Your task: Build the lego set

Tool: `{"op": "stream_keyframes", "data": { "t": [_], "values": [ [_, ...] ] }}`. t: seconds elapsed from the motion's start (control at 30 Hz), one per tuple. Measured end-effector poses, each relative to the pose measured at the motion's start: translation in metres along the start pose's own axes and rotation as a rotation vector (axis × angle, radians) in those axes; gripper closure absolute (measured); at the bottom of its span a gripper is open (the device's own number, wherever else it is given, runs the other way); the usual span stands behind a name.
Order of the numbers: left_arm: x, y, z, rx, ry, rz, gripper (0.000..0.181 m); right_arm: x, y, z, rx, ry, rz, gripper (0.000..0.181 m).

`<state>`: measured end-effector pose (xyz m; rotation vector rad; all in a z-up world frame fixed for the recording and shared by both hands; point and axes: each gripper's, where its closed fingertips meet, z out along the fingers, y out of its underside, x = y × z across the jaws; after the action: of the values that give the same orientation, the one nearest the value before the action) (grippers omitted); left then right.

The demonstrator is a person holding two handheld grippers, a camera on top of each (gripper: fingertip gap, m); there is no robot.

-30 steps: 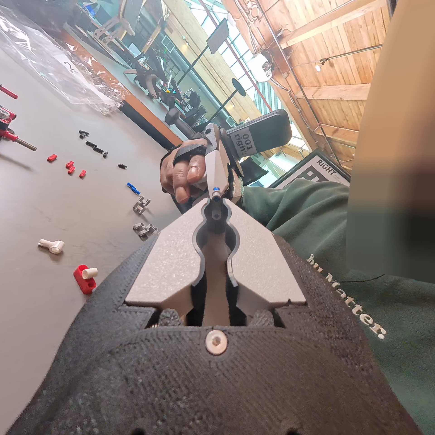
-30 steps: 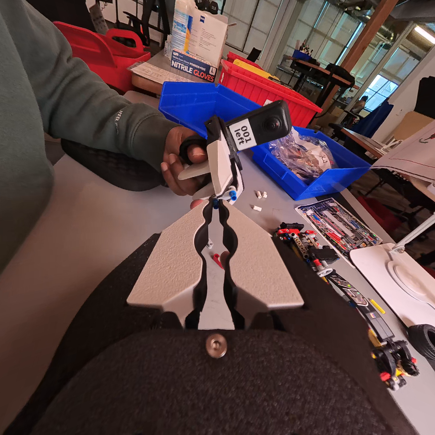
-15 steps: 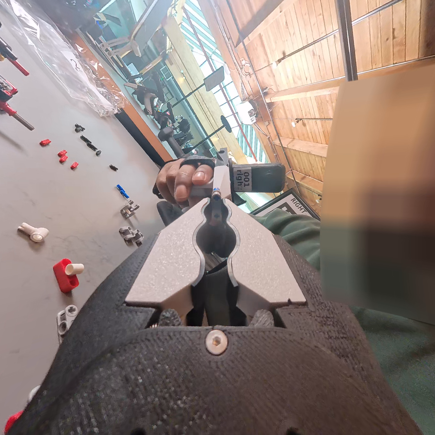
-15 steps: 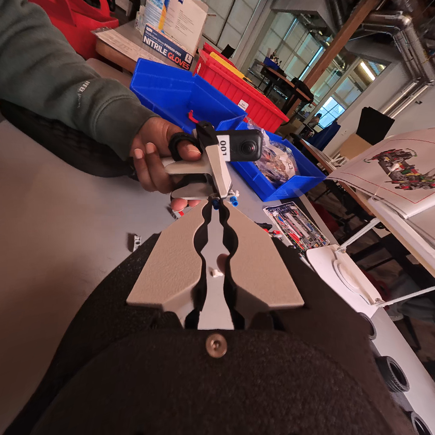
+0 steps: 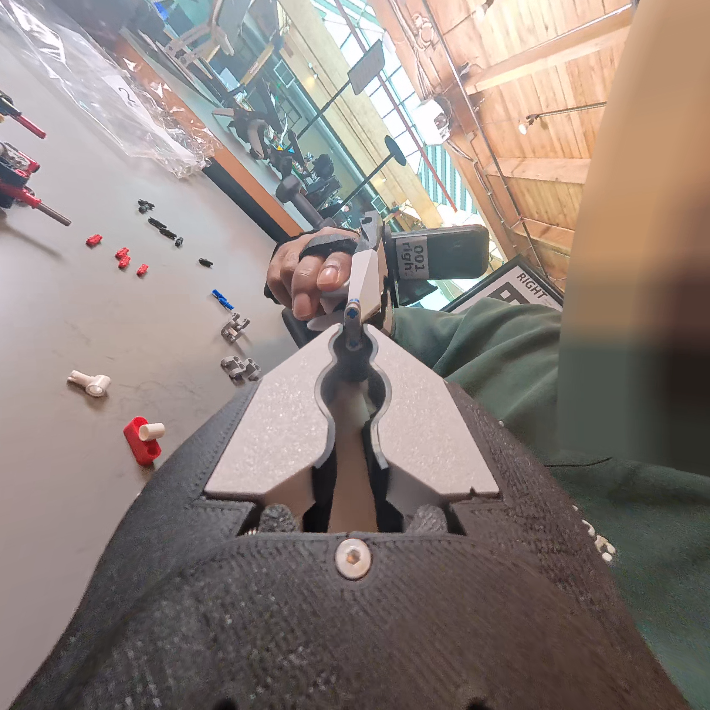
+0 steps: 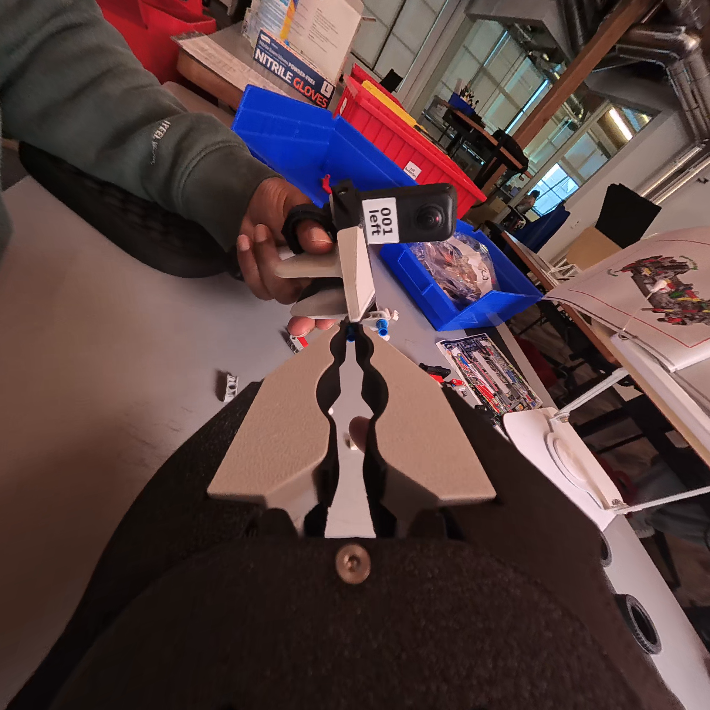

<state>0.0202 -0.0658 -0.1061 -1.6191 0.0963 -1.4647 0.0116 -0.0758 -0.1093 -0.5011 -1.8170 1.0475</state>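
1. The left tool (image 6: 359,320) is closed on a small white lego piece (image 6: 378,317) with blue pins, held above the tabletop (image 6: 115,345).
2. The right tool (image 6: 350,335) is nearly closed, pinching a blue pin (image 6: 349,337) against that piece.
3. Both parts look light, rigid and slippery; grip the pin mid-shaft.

Bright window daylight, soft shadows, strong fisheye warp, blurred edges

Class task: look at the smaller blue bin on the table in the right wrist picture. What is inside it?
The smaller blue bin holds crumpled clear plastic bags piled above its rim. What the bags contain, and anything under them, cannot be made out, since the bin's front wall and the plastic cover it.
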Motion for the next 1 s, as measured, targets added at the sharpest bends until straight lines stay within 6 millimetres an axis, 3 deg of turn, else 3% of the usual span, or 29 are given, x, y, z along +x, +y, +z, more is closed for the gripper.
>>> {"op": "stream_keyframes", "data": {
  "t": [0.37,0.4,0.47,0.53,0.67,0.73,0.83,1.0],
  "values": [
    [0.01,0.011,0.003,-0.104,0.015,0.048,0.176,-0.01,-0.007,-0.007,0.003,-0.093,0.003,0.179],
    [0.011,0.008,-0.001,-0.095,0.015,0.05,0.176,-0.01,-0.007,-0.009,-0.001,-0.098,0.0,0.179],
    [0.008,-0.019,-0.029,0.026,-0.016,0.05,0.177,0.007,-0.005,-0.026,-0.001,-0.055,0.027,0.179],
    [-0.006,-0.023,-0.049,-0.01,-0.157,0.146,0.177,0.012,0.001,-0.036,-0.027,-0.045,0.045,0.179],
    [-0.044,0.034,-0.046,-0.371,-0.37,0.216,0.175,0.006,0.014,-0.029,-0.061,-0.072,0.069,0.178],
    [-0.047,0.056,-0.042,-0.492,-0.367,0.202,0.175,0.01,0.022,-0.032,-0.08,-0.07,0.093,0.178],
    [-0.054,0.077,-0.041,-0.601,-0.399,0.202,0.175,0.013,0.028,-0.038,-0.097,-0.061,0.125,0.179],
    [-0.06,0.088,-0.034,-0.68,-0.451,0.242,0.175,-0.004,0.038,-0.039,-0.145,-0.105,0.127,0.179]
  ]
}}
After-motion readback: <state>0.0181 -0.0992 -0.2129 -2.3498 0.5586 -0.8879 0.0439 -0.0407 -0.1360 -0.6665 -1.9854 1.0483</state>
